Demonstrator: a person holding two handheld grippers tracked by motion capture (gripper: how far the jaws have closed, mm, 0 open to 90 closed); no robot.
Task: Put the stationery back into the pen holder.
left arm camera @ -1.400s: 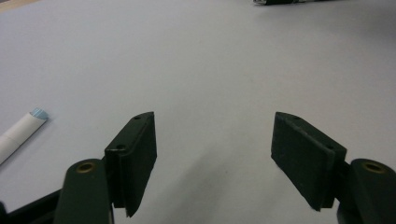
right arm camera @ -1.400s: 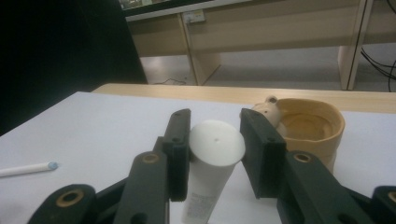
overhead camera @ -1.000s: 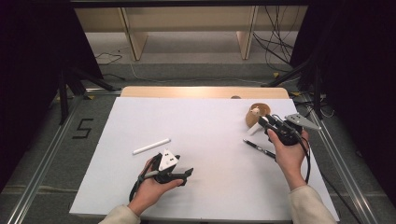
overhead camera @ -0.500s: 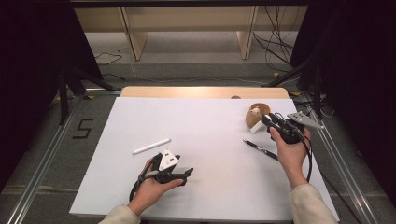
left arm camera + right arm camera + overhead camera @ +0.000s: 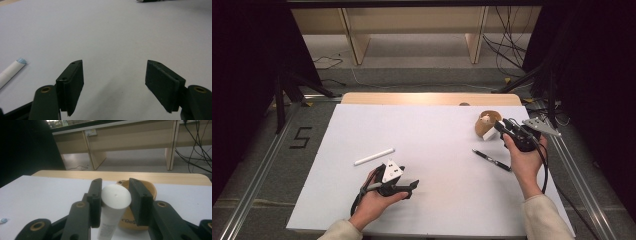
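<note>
The table top (image 5: 437,150) was covered in plain white, and a light wood strip (image 5: 432,98) was seen along its edge at twelve o'clock. A white stick (image 5: 374,156) with a pale blue tip was seen at nine o'clock. A black pen (image 5: 491,160) was seen at three o'clock. A tan bowl (image 5: 147,195) with dark letters on its side was seen at two o'clock. A white tube (image 5: 113,207) with tiny grey print was seen between the black jaws of the right gripper (image 5: 115,195). The left gripper (image 5: 113,82) was black too, with brass-coloured rings. A black number five (image 5: 302,137) was marked on the grey floor (image 5: 262,160).
</note>
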